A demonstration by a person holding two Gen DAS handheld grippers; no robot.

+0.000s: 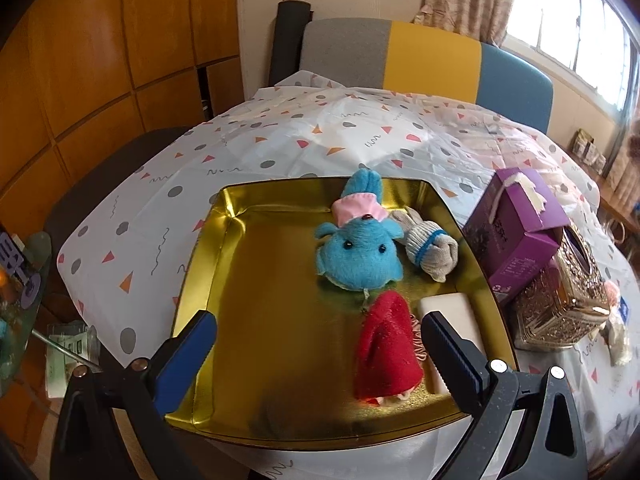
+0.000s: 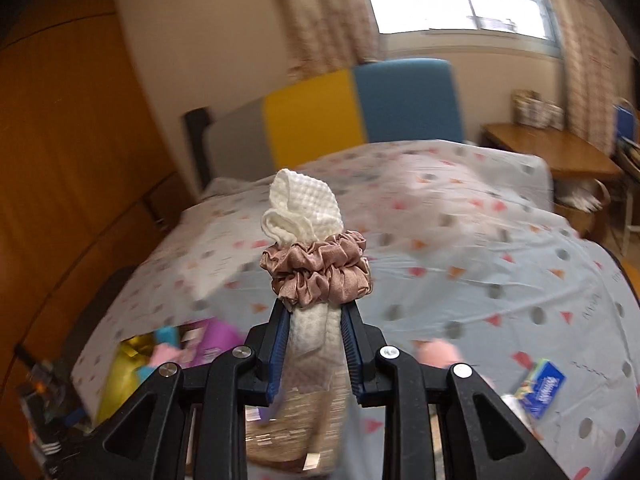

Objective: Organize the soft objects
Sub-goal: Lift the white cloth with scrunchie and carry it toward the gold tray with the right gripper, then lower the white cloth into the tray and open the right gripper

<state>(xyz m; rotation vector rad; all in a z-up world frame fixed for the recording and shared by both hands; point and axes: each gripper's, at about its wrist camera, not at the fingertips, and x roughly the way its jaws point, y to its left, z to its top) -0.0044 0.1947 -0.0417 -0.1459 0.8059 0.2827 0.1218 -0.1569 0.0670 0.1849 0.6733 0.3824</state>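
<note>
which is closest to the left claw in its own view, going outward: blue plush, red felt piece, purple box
1. red felt piece, just ahead of the left claw, in the gold tray.
2. blue plush, mid-tray, beyond it.
3. purple box, outside the tray, far right.

Left wrist view: set just behind the left gripper [image 1: 316, 344], looking forward and steeply down between its wide-spread fingers, close over the gold tray [image 1: 224, 240] directly ahead of the claw. Beyond the tray, the patterned tablecloth [image 1: 280, 136]; farther still, the grey, yellow and blue chair back [image 1: 432, 60]. Window off to the upper right.

Right wrist view: set behind the right gripper [image 2: 314, 320], held higher and aimed more level, fingers close to the lens, background blurred. Ahead of the claw, the same tablecloth [image 2: 460, 240] and chair back [image 2: 360, 108]; window above.

Shared: tablecloth, chair back, window, plus the tray [image 2: 128, 368], low and left of the right claw.
</note>
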